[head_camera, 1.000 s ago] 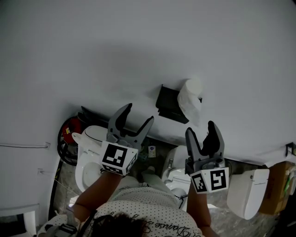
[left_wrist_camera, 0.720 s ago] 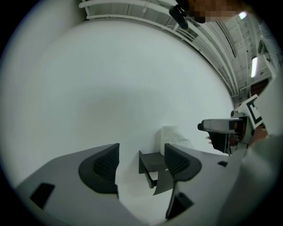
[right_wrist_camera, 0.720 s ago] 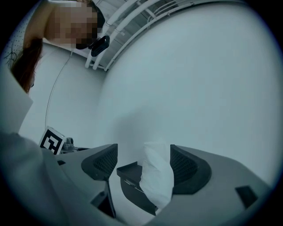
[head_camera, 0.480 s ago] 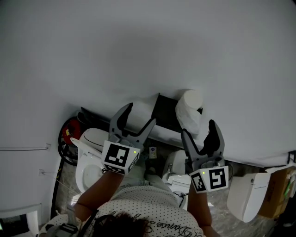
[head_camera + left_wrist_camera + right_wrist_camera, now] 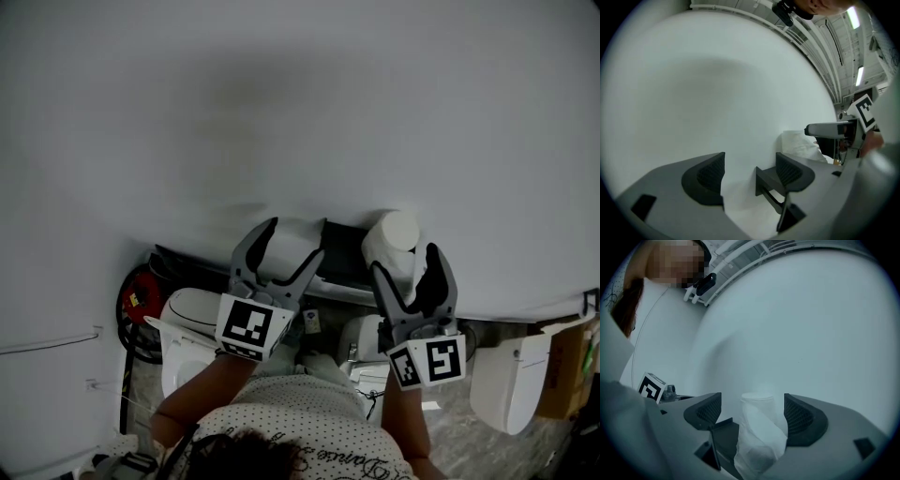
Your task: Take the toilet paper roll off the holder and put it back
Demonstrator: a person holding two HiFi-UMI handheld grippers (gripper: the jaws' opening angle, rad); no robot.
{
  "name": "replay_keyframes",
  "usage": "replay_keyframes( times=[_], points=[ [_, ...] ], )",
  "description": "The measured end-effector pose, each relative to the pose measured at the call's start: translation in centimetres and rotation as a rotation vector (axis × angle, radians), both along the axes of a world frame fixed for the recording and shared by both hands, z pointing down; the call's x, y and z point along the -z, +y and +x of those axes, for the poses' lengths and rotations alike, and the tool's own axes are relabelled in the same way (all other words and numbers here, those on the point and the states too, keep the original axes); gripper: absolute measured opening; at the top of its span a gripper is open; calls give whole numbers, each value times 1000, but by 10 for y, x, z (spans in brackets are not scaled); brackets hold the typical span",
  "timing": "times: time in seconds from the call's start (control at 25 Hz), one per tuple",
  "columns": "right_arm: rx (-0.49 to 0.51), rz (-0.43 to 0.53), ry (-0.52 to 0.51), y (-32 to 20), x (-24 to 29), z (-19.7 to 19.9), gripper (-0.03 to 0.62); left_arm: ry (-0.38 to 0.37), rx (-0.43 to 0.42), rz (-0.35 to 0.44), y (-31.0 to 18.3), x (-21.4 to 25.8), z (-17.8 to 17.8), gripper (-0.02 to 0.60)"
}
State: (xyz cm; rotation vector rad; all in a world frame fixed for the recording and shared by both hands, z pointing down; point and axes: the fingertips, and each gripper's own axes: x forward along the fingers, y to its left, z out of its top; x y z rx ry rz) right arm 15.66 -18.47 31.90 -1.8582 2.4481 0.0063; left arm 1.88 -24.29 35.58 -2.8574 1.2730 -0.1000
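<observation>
A white toilet paper roll (image 5: 394, 236) stands on end against a black wall holder (image 5: 345, 255), loose paper wrapped down its side. My right gripper (image 5: 405, 266) is just below it, its jaws opening. In the right gripper view the roll (image 5: 758, 432) stands between the pads (image 5: 800, 417) of the right gripper (image 5: 752, 416), which do not press on it. My left gripper (image 5: 291, 246) is open and empty in front of the holder's left end. In the left gripper view the holder (image 5: 768, 186) shows between the left gripper's (image 5: 749, 174) jaws, with the roll (image 5: 801, 145) to its right.
A plain white wall (image 5: 281, 112) fills the upper view. Below stand white toilets (image 5: 187, 323) (image 5: 511, 380), a red object (image 5: 141, 281) at the left and a cardboard box (image 5: 562, 370) at the right. The person's dotted shirt (image 5: 300, 431) is at the bottom.
Both grippers have moved up to the holder and the roll. The right jaws have spread wider and now reach round the roll.
</observation>
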Motion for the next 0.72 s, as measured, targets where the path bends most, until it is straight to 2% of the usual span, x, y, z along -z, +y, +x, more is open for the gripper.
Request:
replay_keyframes(
  times=[0.28,0.48,0.72],
  points=[
    [-27,-3,0,8,8,22,417,-12,-12,18,5,13,16,324],
    [24,-49,21,2,3,12,417,-11,37,6,-2,10,4,324],
    [36,-97,69,-6,-5,7,407,-15,43,13,-6,14,3,324]
  ],
)
